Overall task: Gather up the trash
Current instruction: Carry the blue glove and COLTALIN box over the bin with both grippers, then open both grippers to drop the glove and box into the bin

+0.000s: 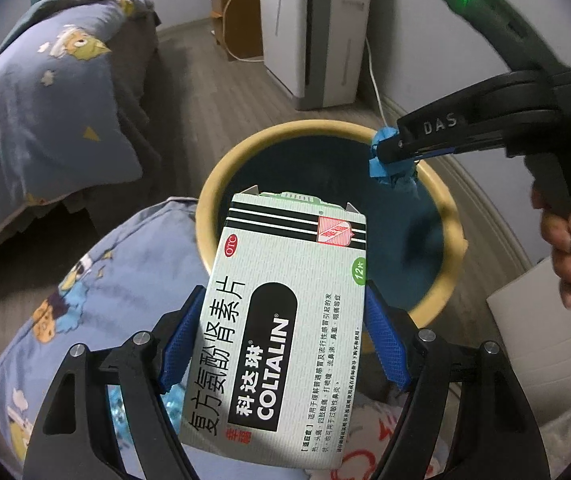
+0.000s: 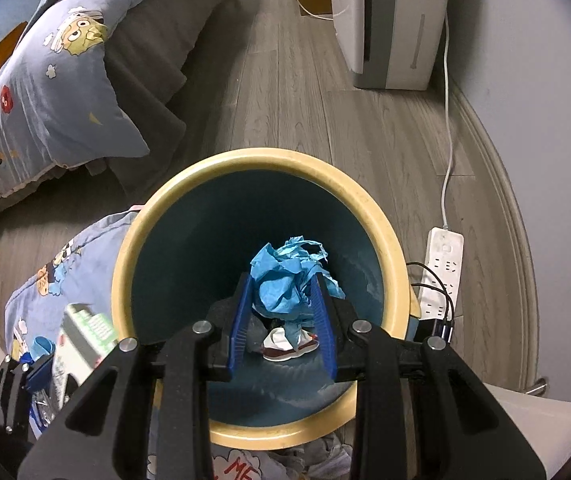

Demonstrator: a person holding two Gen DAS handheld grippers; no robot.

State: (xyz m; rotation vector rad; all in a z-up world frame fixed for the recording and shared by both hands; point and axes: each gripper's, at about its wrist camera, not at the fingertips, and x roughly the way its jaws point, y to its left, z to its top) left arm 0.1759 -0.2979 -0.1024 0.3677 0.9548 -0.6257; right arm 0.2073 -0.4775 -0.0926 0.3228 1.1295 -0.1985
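Observation:
My left gripper is shut on a pale green medicine box printed COLTALIN, held by its two long sides near the edge of the bin. The bin is round, with a yellow rim and a dark teal inside. My right gripper is shut on a crumpled blue paper wad and hangs over the bin's mouth. The same right gripper and wad show at the bin's far rim in the left wrist view. A small red and white scrap lies on the bin's bottom.
A bed with a cartoon-print blue quilt lies to the left, and more quilt presses against the bin. A white appliance stands by the wall. A white power strip with cables lies on the grey wood floor right of the bin.

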